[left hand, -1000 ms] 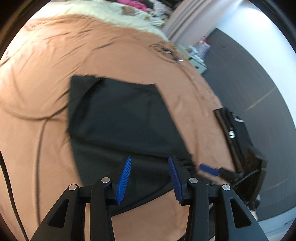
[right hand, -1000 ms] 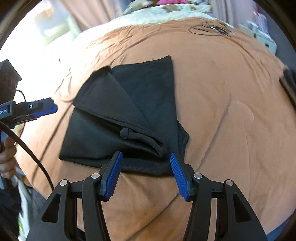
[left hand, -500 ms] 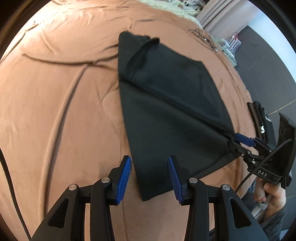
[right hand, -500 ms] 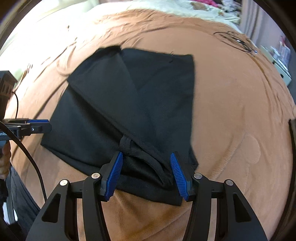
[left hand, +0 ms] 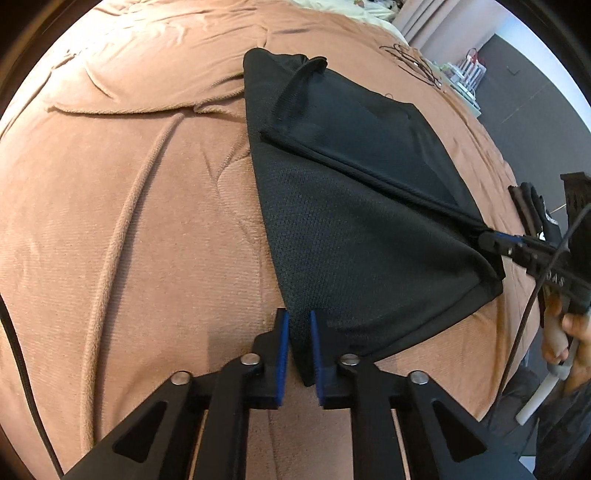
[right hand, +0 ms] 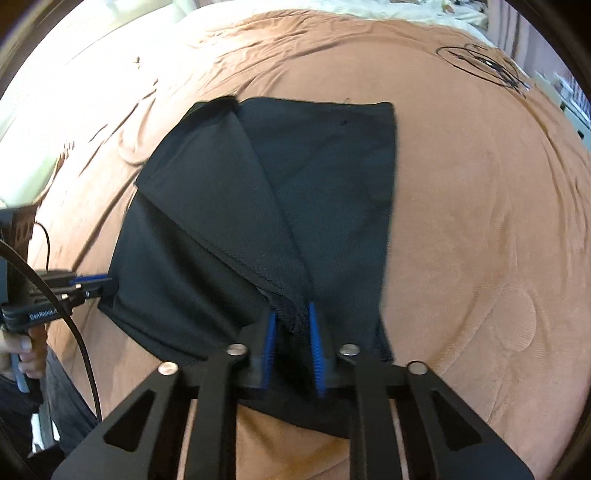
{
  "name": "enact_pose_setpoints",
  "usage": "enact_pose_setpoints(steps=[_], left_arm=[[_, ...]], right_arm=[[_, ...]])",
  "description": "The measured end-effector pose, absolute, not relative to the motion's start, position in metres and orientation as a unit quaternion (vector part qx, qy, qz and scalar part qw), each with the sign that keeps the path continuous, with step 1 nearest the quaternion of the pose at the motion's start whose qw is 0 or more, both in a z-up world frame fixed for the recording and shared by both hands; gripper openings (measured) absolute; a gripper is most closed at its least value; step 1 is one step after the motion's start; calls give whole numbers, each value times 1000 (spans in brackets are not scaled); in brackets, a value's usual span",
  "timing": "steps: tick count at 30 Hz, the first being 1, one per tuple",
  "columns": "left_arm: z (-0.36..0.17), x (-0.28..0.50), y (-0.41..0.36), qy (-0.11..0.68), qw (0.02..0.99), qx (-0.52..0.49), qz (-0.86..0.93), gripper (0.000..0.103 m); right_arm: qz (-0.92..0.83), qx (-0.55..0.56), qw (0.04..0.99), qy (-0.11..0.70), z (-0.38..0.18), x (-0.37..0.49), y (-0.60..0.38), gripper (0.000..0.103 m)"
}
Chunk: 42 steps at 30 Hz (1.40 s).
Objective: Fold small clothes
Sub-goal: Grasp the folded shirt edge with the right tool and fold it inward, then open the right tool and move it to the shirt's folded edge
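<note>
Left wrist: black garment (left hand: 362, 229) part-folded; left gripper (left hand: 296, 334), right gripper (right hand: 291, 321) each pinching corner.

brown bedspread (left hand: 129, 229), curtain (left hand: 439, 22) — dark floor (left hand: 528, 77)

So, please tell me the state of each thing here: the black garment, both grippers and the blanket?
Black garment: partly folded, lying on the blanket, near corners gripped.
Left gripper: shut on a garment corner.
Right gripper: shut on the bunched garment edge.
Brown blanket: spread out, wrinkled.
</note>
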State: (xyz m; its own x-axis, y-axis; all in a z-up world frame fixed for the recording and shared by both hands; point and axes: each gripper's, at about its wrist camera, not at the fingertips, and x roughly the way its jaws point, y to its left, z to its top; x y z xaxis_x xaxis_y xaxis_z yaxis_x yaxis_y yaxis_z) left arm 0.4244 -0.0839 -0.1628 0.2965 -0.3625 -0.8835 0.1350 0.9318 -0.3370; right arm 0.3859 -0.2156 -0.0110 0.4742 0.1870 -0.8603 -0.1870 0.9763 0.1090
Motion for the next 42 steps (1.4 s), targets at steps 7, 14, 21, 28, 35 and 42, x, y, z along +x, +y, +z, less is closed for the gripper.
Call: enact_pose_setpoints(steps=[7, 14, 21, 28, 35, 42], left_arm=[[-157, 422, -76, 574, 796, -102, -165, 6], [-151, 424, -73, 579, 786, -112, -186, 6], [-152, 427, -65, 590, 772, -139, -193, 24], [-159, 421, -79, 589, 780, -93, -191, 34], [-153, 421, -72, 595, 778, -76, -186, 26], [-138, 440, -56, 569, 795, -112, -179, 26]], right_arm=[[109, 26, 866, 487, 0, 376, -231, 5], [103, 48, 865, 489, 1, 364, -243, 4], [75, 50, 864, 495, -9, 369, -248, 4], [61, 55, 861, 503, -14, 368, -248, 5], [29, -22, 868, 495, 5, 370, -217, 72], [43, -94, 867, 488, 4, 391, -166, 81]])
